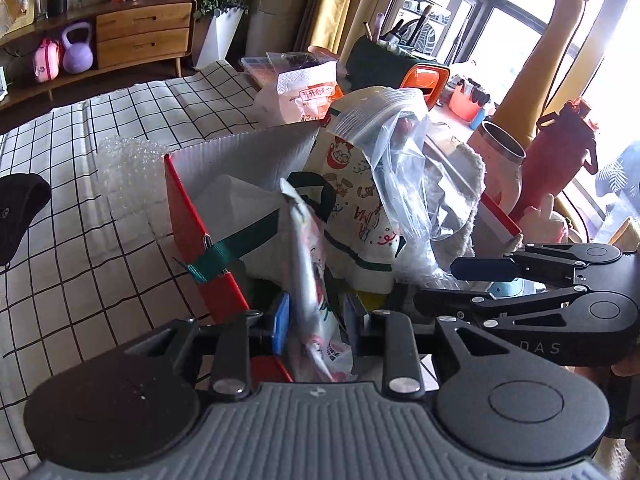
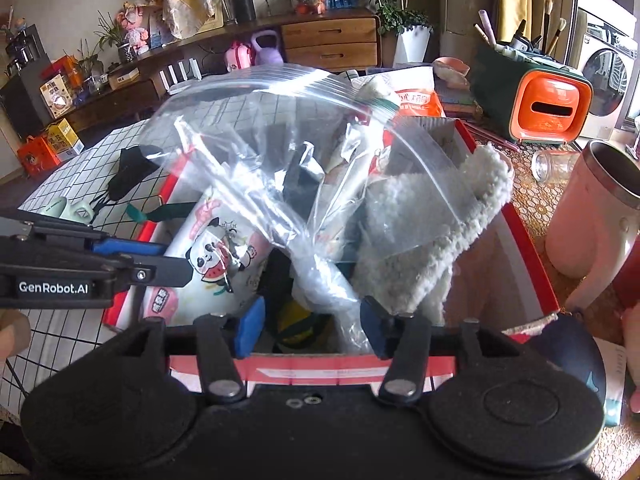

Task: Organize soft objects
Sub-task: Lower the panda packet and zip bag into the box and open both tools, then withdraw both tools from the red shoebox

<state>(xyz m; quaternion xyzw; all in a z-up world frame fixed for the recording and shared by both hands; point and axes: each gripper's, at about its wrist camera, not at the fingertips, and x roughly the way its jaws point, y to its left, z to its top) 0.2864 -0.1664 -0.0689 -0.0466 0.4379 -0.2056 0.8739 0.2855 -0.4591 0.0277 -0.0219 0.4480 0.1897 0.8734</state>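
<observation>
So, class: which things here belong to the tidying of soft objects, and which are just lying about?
Job:
red box
clear zip bag
fleecy white cloth
panda-print pack

Lying about:
pink mug
orange tissue holder
purple kettlebell

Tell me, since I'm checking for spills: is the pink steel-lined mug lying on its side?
No, the pink mug stands upright beside the red box, its open mouth facing up.

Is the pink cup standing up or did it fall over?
Standing up. The pink cup sits upright on the patterned mat beside the red box, its open steel-lined mouth facing upward.
</observation>
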